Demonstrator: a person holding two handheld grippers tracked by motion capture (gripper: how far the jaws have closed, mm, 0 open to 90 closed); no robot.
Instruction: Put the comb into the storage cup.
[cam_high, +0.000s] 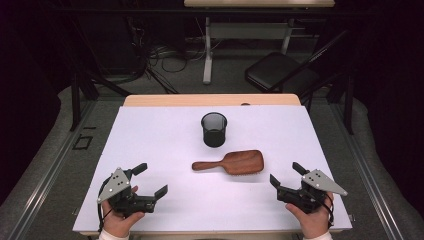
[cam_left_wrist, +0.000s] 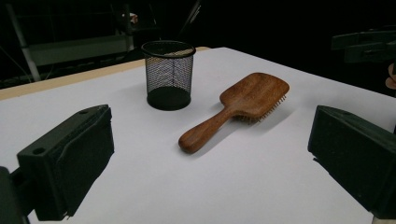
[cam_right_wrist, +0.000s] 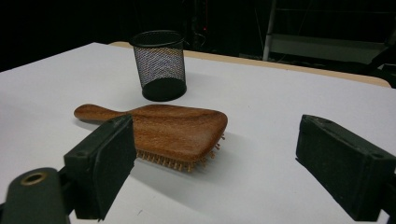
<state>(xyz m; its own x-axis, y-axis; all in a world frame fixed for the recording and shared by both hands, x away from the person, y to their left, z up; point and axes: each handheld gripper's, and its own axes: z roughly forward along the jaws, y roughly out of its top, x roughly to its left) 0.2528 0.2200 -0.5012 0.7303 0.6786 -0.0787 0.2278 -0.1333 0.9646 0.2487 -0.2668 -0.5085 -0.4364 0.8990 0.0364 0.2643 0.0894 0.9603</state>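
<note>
- Brush (cam_high: 232, 163) lies bristles down on counter (cam_high: 165, 145), beside cup (cam_high: 214, 129).
- Wood looks stiff, light; I'd grip the handle.
- Both my jaws wide, empty.

Glossy wooden hairbrush (cam_high: 235, 163), black metal-mesh cup (cam_high: 214, 129), matt white tabletop (cam_high: 150, 145)

The mesh cup (cam_high: 214, 129) is stood upright on the counter (cam_high: 150, 130), near its middle toward the far edge. The hairbrush (cam_high: 231, 163) is laid just in front of the cup and slightly to its right, bristles down, with its handle pointed left, apart from the cup. The left tool (cam_high: 150, 180) is held in front of the cup and well to its left; the right tool (cam_high: 286, 176) is held in front and well to its right, both near the counter's front edge.
</note>
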